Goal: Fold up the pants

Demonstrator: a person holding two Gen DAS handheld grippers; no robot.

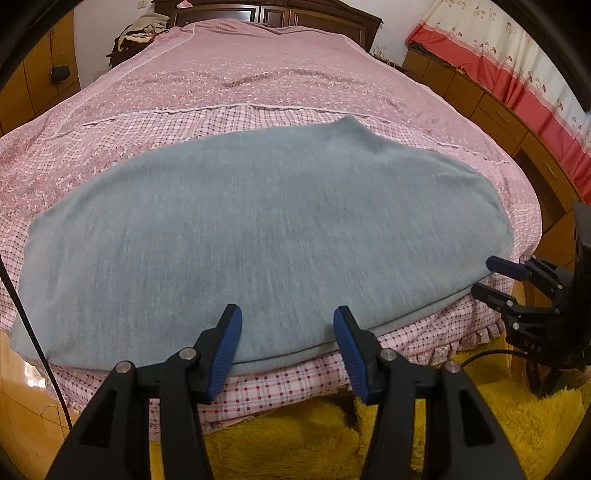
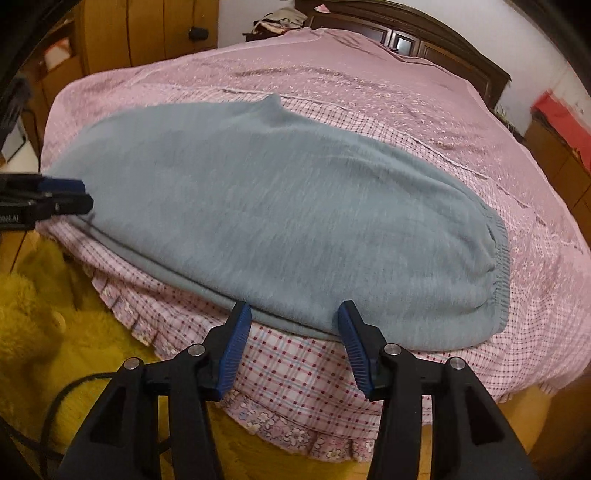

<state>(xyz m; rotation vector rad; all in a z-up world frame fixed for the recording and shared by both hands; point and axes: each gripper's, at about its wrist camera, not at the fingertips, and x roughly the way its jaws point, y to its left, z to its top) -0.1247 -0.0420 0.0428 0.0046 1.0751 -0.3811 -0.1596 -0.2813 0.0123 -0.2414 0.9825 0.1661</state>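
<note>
The folded grey knit pants lie along the near edge of the pink floral bedspread, and beyond them the spread runs bare up to the dark wooden headboard, so a gripper could pass there freely. Nearer than the pants, the checked bed skirt drops to a shaggy yellow rug with open room above it. Right of the pants a row of orange-brown wooden drawers closes that side. A black cable trails over the rug, left of the pants.
</note>
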